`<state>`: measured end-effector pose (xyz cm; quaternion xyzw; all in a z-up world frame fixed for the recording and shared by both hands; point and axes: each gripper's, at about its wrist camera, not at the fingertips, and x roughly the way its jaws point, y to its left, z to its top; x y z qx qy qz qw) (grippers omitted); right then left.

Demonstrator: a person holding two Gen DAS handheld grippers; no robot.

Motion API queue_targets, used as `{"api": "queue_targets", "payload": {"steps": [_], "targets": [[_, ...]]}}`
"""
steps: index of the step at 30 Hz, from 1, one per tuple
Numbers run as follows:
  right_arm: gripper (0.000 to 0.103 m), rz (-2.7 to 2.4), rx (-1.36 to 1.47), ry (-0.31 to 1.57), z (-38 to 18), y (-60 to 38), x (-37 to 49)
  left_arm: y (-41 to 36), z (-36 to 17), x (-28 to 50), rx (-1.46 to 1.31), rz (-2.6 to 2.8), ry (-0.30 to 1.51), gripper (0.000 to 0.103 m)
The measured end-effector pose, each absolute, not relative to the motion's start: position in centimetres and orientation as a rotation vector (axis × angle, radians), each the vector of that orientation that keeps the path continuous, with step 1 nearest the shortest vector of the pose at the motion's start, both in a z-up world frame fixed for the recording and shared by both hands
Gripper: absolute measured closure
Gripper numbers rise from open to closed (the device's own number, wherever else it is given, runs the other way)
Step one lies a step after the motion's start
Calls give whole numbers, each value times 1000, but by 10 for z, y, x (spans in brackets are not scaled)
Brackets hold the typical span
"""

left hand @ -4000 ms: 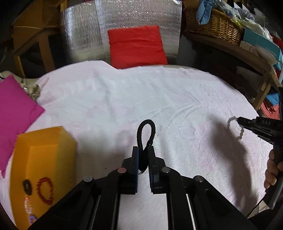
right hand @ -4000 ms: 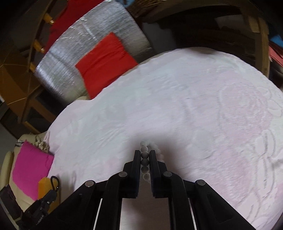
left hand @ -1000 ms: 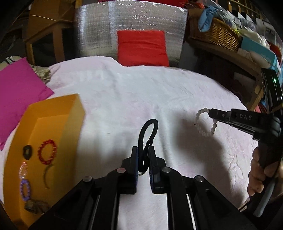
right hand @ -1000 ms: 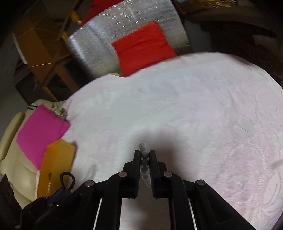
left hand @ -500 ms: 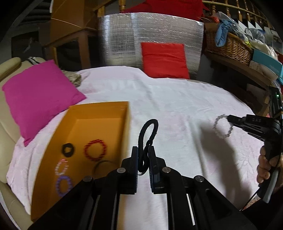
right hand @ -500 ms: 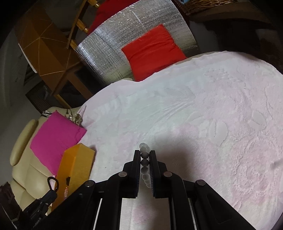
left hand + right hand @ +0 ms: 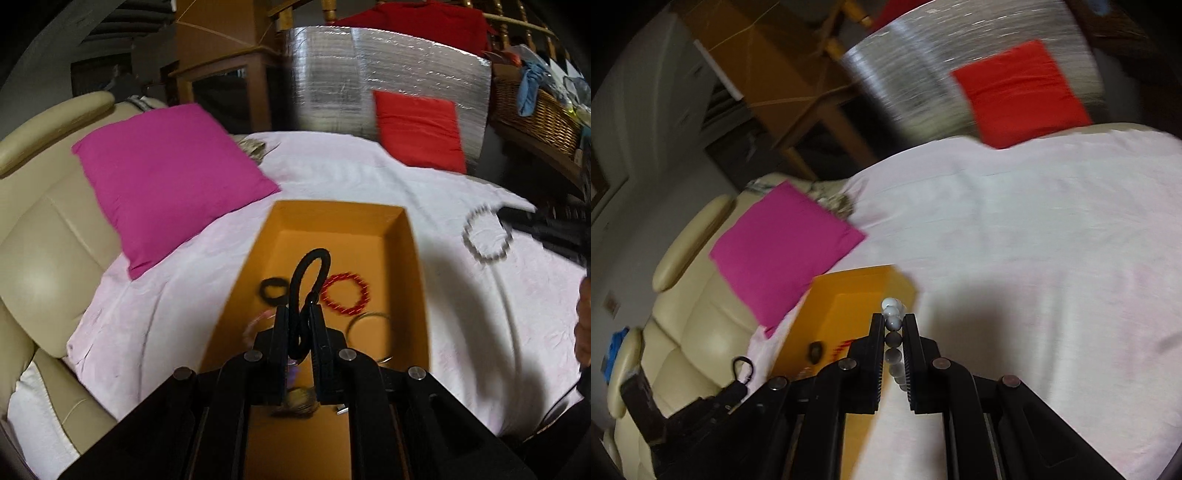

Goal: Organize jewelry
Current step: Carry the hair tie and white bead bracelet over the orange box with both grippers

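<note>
"What are the left tongs (image 7: pixel 299 317) holding?"

"A black cord loop (image 7: pixel 308 280). They are squeezed tight on it, and it sticks up over the orange box (image 7: pixel 413 258)."

"Where is the box?"

"On the bed, on the pink sheet (image 7: pixel 332 173), near the edge by the pink pillow (image 7: pixel 166 177) and the cream chair (image 7: pixel 44 236)."

"What is in it?"

"A red bead bracelet (image 7: pixel 345 294), a black ring (image 7: pixel 273 290), a thin metal bangle (image 7: pixel 369 325), and some more things I can't make out."

"And the right tongs (image 7: pixel 892 321)?"

"Squeezed on a white bead bracelet (image 7: pixel 892 317). It hangs in the air near the box's far corner, a bit to the side of the box."
</note>
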<state>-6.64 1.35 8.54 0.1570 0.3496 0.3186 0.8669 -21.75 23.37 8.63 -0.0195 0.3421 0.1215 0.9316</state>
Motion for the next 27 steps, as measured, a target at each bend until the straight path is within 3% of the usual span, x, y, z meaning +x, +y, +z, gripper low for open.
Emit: {"api": "queue_targets", "payload": {"steps": [11, 27], "targets": [[92, 774, 188, 900, 66, 145, -28, 238, 47, -230, -91, 208, 809, 92], [92, 780, 122, 958, 39, 186, 3, 246, 49, -182, -51, 287, 796, 92]]}}
